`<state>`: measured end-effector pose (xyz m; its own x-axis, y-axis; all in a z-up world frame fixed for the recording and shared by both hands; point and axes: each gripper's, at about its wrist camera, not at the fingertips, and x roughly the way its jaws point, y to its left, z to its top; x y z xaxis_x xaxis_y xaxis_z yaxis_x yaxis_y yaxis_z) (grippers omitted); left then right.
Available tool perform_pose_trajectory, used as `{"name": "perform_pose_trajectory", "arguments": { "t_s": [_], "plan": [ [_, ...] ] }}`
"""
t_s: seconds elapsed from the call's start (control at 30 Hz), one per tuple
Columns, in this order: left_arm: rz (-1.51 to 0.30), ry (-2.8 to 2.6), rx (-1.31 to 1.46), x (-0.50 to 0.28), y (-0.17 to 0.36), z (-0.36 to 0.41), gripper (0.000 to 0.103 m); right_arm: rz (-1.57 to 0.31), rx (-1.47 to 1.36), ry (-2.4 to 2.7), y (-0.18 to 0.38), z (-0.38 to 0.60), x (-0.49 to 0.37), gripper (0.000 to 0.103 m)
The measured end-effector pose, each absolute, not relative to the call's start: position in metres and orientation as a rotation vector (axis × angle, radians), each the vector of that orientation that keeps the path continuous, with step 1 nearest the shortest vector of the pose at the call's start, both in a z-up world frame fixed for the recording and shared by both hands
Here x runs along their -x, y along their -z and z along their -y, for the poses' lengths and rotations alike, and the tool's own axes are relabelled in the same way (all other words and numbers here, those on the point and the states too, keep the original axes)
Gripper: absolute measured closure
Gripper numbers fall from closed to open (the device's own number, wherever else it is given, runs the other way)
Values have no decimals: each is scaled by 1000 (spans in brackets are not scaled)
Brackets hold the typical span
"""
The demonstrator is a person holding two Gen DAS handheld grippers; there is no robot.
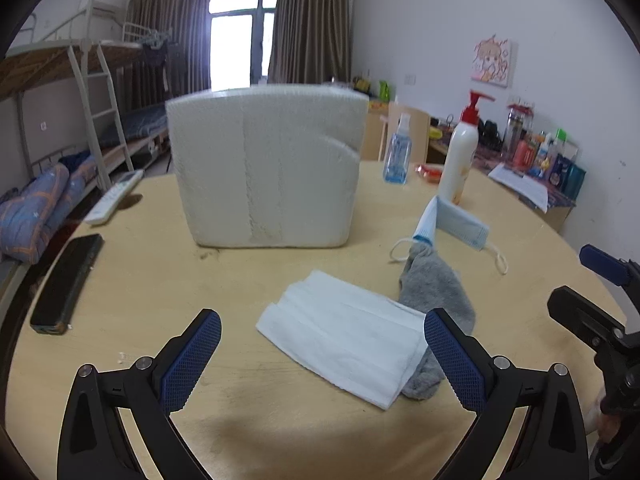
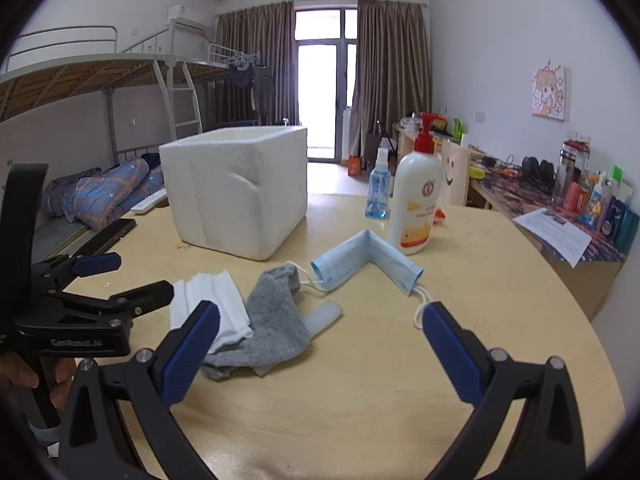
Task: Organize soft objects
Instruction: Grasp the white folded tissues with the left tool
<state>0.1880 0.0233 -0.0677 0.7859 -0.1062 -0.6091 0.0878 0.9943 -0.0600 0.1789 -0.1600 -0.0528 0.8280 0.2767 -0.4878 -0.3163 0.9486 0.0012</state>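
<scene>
A folded white tissue [image 1: 344, 336] [image 2: 212, 300] lies on the round wooden table [image 1: 280, 420], partly over a grey sock [image 1: 434, 292] [image 2: 272, 320]. Beyond the sock rests a bent blue face mask [image 1: 452, 226] [image 2: 368, 256]. A white foam box [image 1: 268, 168] [image 2: 240, 188] stands at the table's middle. My left gripper [image 1: 322, 356] is open, low over the table, with the tissue between its fingers' line. My right gripper [image 2: 320, 348] is open too, just short of the sock and mask. Each gripper shows at the edge of the other's view.
A white pump bottle [image 1: 460, 152] [image 2: 416, 200] and a blue spray bottle [image 1: 398, 152] [image 2: 378, 188] stand behind the mask. A dark phone [image 1: 66, 284] and a white remote [image 1: 114, 196] lie at the table's left. Bunk beds stand left; a cluttered desk [image 2: 560, 208] lines the right wall.
</scene>
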Motion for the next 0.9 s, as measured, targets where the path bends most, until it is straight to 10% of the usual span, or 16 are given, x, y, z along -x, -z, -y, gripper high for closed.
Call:
{"name": "perform_pose_trajectory", "arguments": {
  "t_s": [0.6,0.9],
  "plan": [
    [-871,80,-23,-236,98,-7,32,-572,58,-357,68,167,-205,1],
    [-898,76,-48,-244,105,-7,74,-587,59,-372,71,165,-212,1]
  ]
}}
